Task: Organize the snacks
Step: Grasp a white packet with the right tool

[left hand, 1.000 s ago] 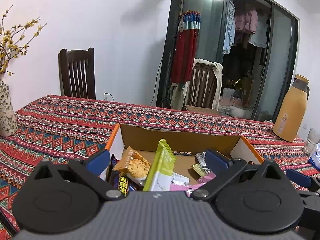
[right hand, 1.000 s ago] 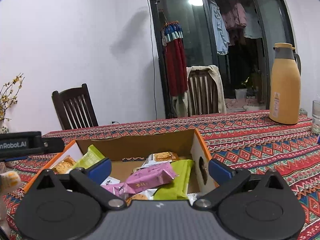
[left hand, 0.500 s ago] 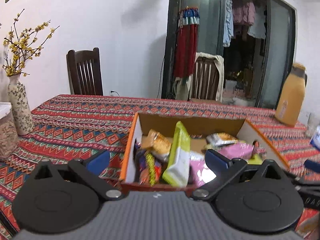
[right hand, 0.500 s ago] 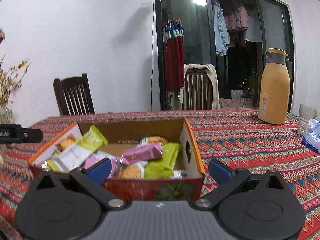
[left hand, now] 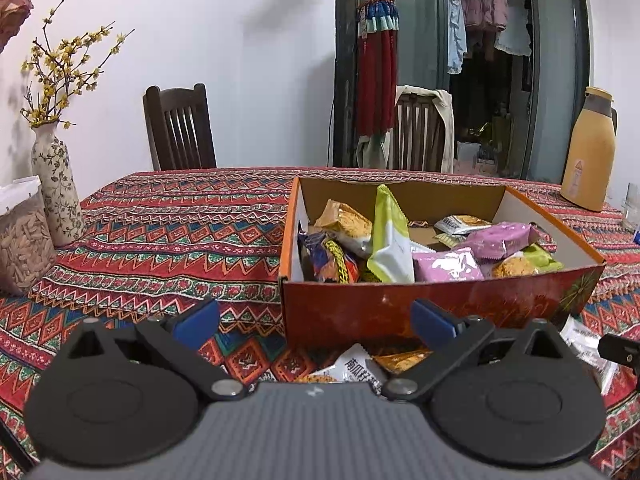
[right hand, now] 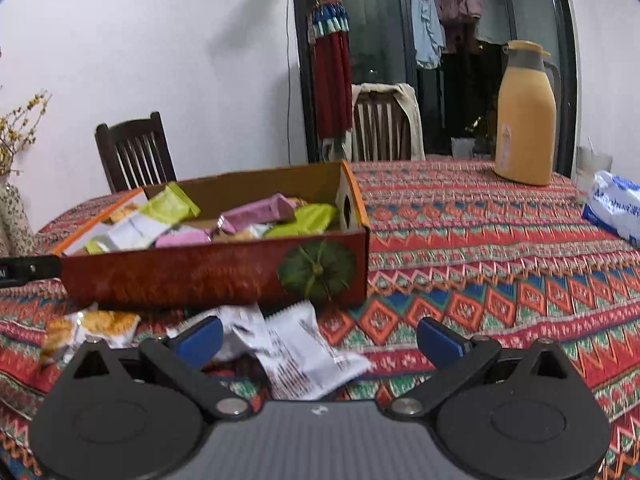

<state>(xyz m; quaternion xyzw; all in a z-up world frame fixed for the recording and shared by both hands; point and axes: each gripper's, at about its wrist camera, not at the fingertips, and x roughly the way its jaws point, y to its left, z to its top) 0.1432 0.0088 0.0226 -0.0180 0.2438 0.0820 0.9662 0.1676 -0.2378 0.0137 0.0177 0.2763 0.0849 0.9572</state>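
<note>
Cardboard — an open red-printed snack box (left hand: 440, 304) with orange rim stands on the red-patterned woven tablecloth (left hand: 180, 232), near the table's front edge. Inside it: a tall green-and-white pouch (left hand: 390, 240) leaning upright, pink wrapped bars (left hand: 496, 240), an orange biscuit packet (left hand: 346, 222), a dark blue-and-orange wrapper (left hand: 328, 258) against the left wall, and a small white cookie packet (left hand: 460, 224) toward the back.

Left gripper (left hand: 316, 322): both blue-tipped fingers spread wide, nothing between them, held just in front of the box's near wall. Below it, loose on the cloth, a white packet with printed characters (left hand: 356, 364) and an orange packet (left hand: 404, 360).

Right gripper (right hand: 318, 338): jaws likewise released and empty, hovering over loose white printed packets (right hand: 296, 348) lying on the cloth just in front of the box (right hand: 216, 276). An orange-and-white biscuit packet (right hand: 88, 326) lies to their left — blurred. A green pumpkin print (right hand: 316, 266) marks the box's front wall.

Further back: tan thermos jug (right hand: 524, 116), floral ceramic vase with yellow blossom twigs (left hand: 58, 184), two dark wooden chairs (left hand: 180, 128).
</note>
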